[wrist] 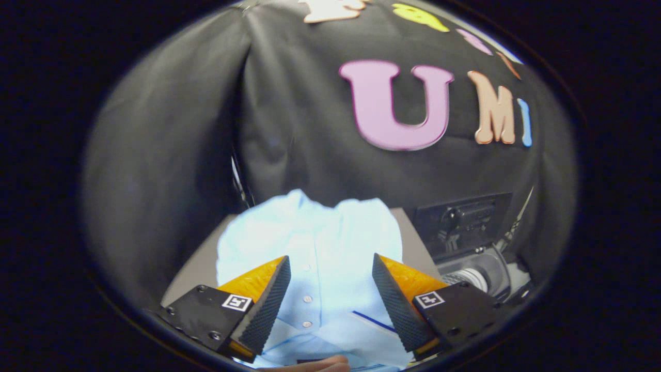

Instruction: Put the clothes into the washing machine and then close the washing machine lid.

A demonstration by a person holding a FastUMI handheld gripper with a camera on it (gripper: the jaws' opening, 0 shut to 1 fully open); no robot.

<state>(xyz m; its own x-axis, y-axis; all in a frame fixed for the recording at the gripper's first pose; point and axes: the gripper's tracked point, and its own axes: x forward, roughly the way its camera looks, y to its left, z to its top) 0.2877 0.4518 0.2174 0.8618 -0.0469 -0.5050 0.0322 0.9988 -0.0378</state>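
The jaws of the gripper [330, 289] stand spread wide, holding nothing, poised above a pale blue buttoned shirt [315, 248] that lies folded on the grey desk [193, 271], its button placket running straight up between them. Part of a hand [315, 366] shows at the near edge of the shirt. Off to the right, beyond the shirt, sits what looks like the washing machine [475, 258] (dark panel, rounded grey body). The pick-up seems the step in hand; next calls for lowering and pinching the cloth.
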